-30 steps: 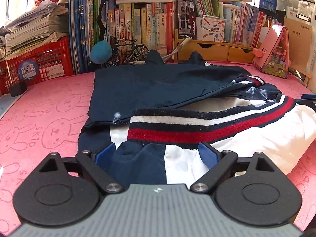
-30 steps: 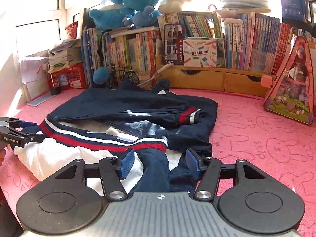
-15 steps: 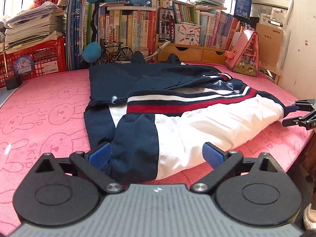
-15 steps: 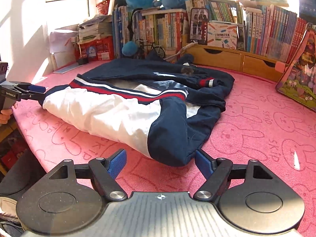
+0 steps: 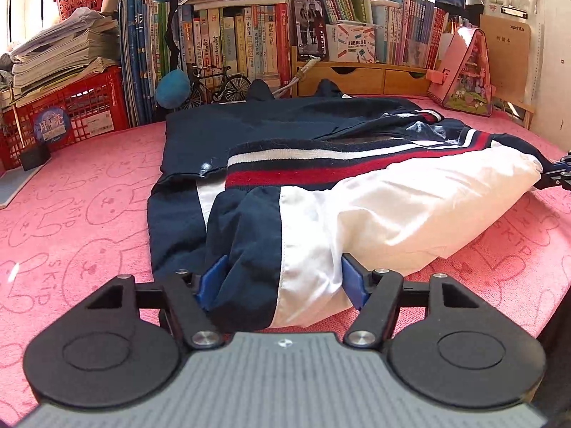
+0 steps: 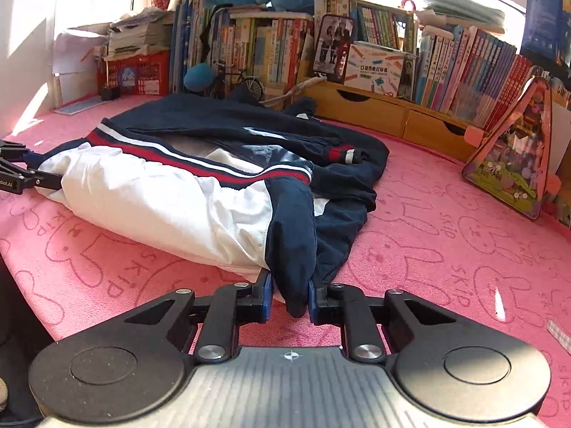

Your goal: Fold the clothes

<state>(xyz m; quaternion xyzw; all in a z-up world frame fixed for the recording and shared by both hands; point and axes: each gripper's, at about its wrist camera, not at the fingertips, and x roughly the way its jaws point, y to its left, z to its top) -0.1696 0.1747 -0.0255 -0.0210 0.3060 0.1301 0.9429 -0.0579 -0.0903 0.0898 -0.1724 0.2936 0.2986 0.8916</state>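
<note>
Your left gripper (image 5: 282,281) was closing on the jacket (image 5: 321,192), which lay on the pink mat (image 5: 71,214) reading "SKIP"; your right gripper (image 6: 289,296) was closing, pinching its navy hem. Behind the jacket, the red crate (image 5: 71,107) held stacked papers.

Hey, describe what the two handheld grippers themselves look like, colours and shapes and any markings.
The left gripper and right gripper match: a ribbed grey body with a small cross mark, two round black discs at either side, and black angled link arms with silver screws. Each ends in two blue finger pads. Seen from the right wrist view, the left gripper's black side carries white lettering, too small to read fully.
</note>
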